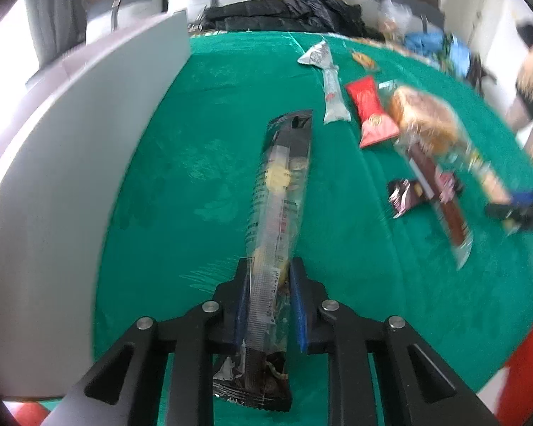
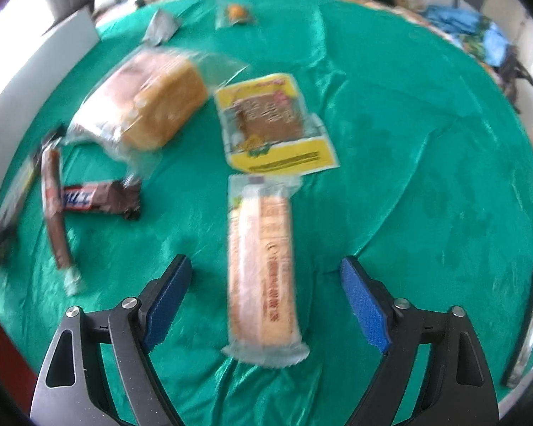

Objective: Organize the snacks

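Observation:
My left gripper [image 1: 270, 266] is shut on a long snack packet [image 1: 284, 177] with a clear middle and black ends. The packet lies lengthwise on the green tablecloth [image 1: 181, 142], pointing away from me. My right gripper [image 2: 266, 262] stands open over a long pale biscuit packet [image 2: 261, 234]. That packet lies between the blue pads [image 2: 167, 294], with a gap on each side. Other snacks lie nearby: a bagged bread loaf [image 2: 152, 106], a yellow cracker packet [image 2: 273, 120], a brown chocolate bar [image 2: 96, 197] and a thin sausage stick [image 2: 55, 209].
A grey board or box wall [image 1: 53, 159] stands along the table's left side. A red packet [image 1: 371, 110] and a silver tube packet [image 1: 332, 88] lie further back. Dark clothing [image 1: 295, 10] is piled behind the table. A small orange packet [image 2: 236, 12] sits near the far edge.

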